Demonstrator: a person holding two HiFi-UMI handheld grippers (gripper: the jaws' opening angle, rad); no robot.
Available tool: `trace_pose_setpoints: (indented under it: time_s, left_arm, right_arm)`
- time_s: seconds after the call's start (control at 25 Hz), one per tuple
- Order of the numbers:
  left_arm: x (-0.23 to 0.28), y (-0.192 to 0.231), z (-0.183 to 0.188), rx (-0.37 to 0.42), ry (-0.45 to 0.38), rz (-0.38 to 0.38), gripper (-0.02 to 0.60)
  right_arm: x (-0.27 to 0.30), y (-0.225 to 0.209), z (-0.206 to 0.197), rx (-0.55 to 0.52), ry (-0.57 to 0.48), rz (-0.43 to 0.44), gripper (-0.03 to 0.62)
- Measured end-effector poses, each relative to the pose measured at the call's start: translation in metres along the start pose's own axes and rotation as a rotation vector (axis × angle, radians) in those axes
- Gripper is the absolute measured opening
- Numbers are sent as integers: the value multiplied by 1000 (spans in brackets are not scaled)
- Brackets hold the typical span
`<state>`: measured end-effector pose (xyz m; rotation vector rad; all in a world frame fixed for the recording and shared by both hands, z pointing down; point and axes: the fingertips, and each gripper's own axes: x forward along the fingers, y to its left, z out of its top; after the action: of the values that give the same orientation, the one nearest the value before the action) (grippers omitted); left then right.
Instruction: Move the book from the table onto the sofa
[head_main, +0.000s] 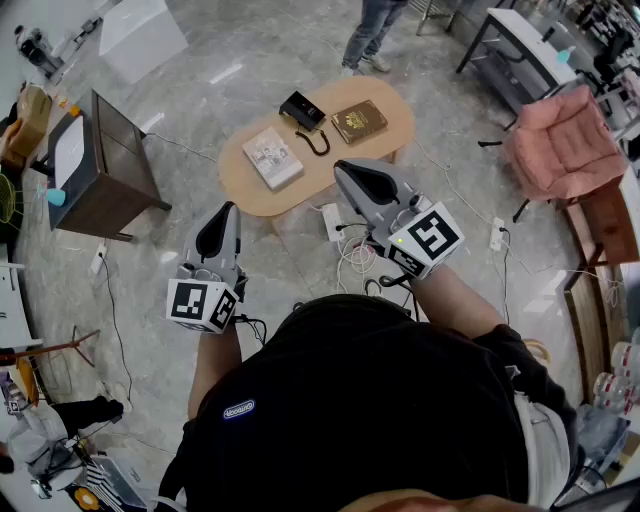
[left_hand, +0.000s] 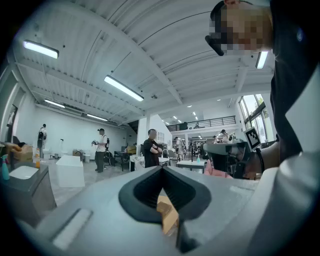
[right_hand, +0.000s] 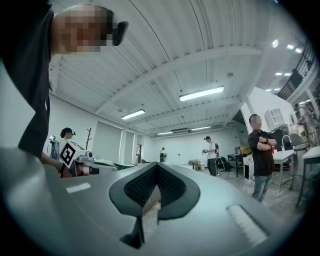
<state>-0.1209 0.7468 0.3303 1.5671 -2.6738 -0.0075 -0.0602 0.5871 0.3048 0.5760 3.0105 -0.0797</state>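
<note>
The left gripper (left_hand: 161, 172) has its jaws pressed together with nothing between them, and the right gripper (right_hand: 157, 168) is likewise closed and empty. In the head view both are held level in front of the person, left gripper (head_main: 226, 211) and right gripper (head_main: 343, 168), short of the oval wooden table (head_main: 340, 165). On the table lie a pale book (head_main: 272, 157), a brown book (head_main: 359, 121) and, between them at the far edge, a black phone (head_main: 302, 109) with a cord. A pink cushioned seat (head_main: 562, 140) stands well apart at the right.
</note>
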Motion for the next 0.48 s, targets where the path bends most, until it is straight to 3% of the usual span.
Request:
trace_pose_setpoints:
  time_s: [0.48]
  left_arm:
    - [-3,-8,-3,3,5,-26,0]
  right_arm:
    - [-12,-2,-2,2,-8,-36,29]
